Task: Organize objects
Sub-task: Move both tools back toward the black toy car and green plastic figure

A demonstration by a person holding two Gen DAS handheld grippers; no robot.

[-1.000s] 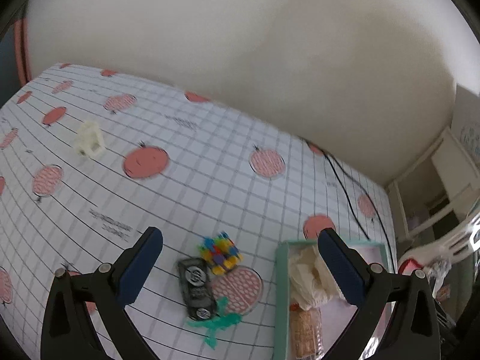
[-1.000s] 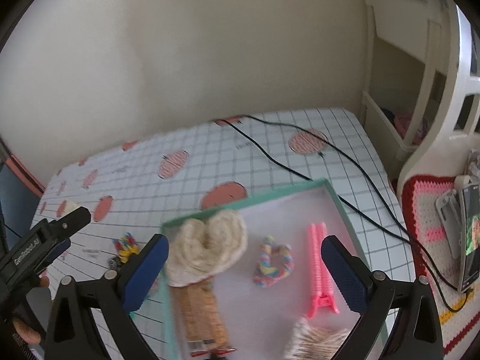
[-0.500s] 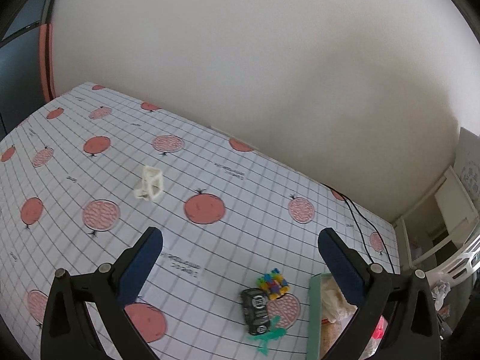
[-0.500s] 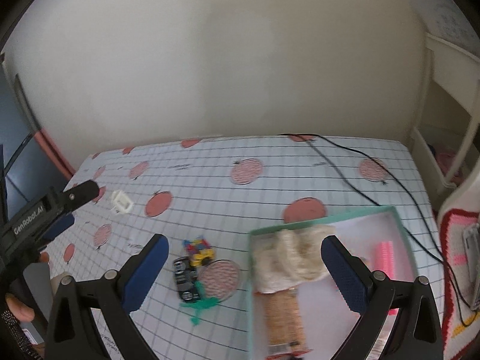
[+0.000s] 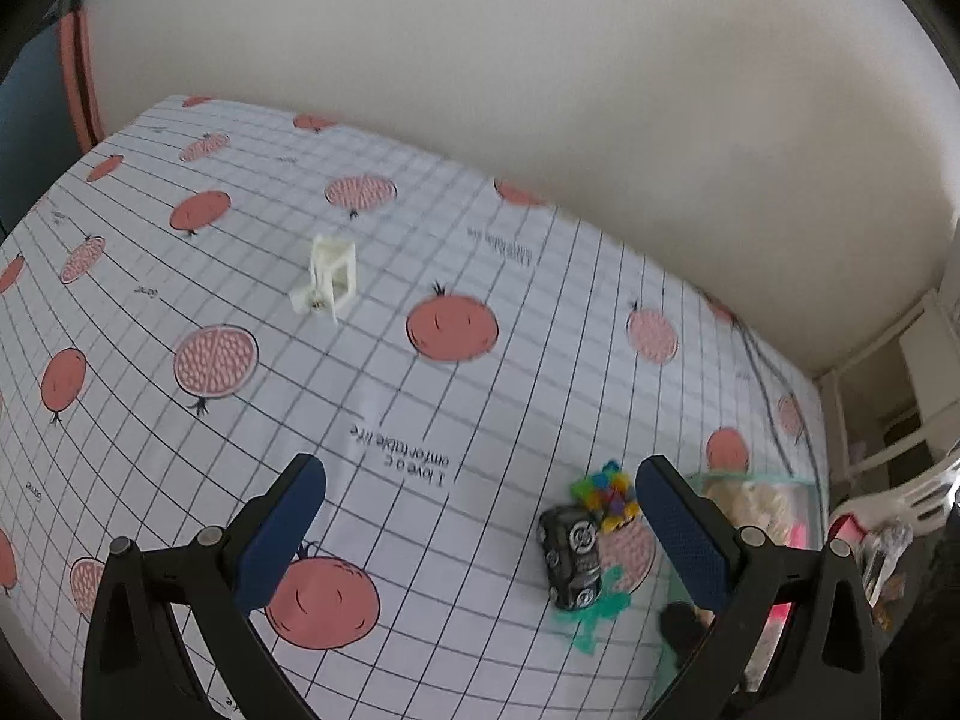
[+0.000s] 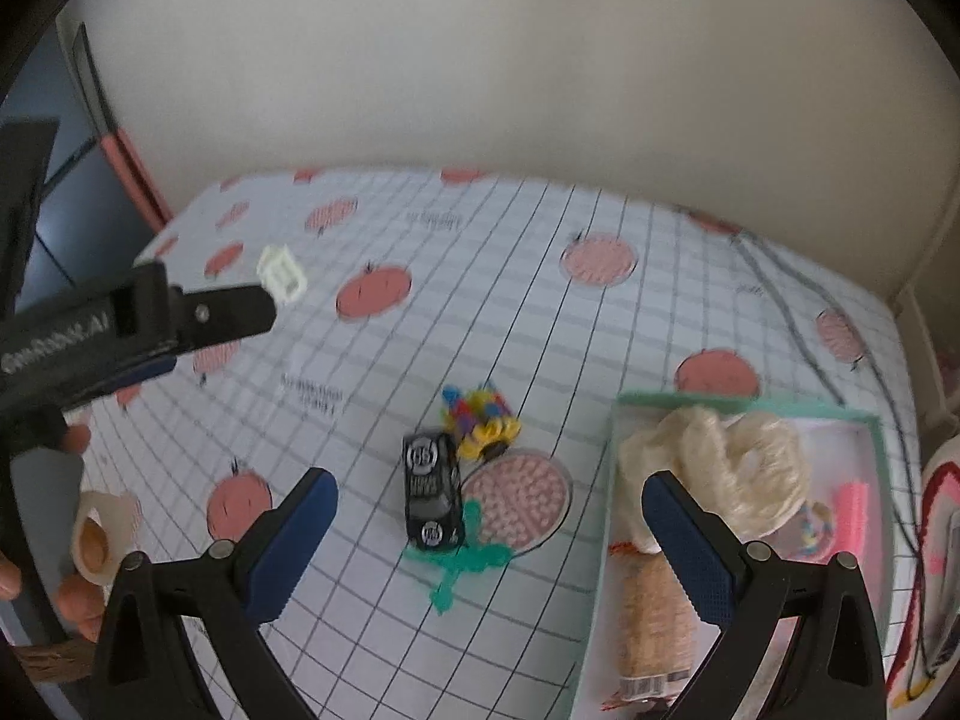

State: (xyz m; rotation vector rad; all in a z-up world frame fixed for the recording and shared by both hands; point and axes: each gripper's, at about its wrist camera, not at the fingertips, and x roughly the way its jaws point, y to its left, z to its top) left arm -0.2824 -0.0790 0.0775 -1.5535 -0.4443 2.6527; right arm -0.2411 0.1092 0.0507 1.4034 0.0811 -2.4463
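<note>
1. Left wrist: left gripper (image 5: 480,531) jaws wide apart, empty, above table (image 5: 420,420). White block (image 5: 329,279) far ahead; car (image 5: 569,557) near right finger.
2. Right wrist: right gripper (image 6: 489,540) jaws wide, empty; car (image 6: 432,491) between fingers, tray (image 6: 870,420) right.

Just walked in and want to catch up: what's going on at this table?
A person is tidying small things into a teal tray, holding a gripper in each hand. Both the left gripper and the right gripper are open and empty, above the table. The tray already holds a cream yarn bundle, a snack bar and a pink clip. Left on the cloth: a black toy car, a colourful toy, a green piece and a white frame.
</note>
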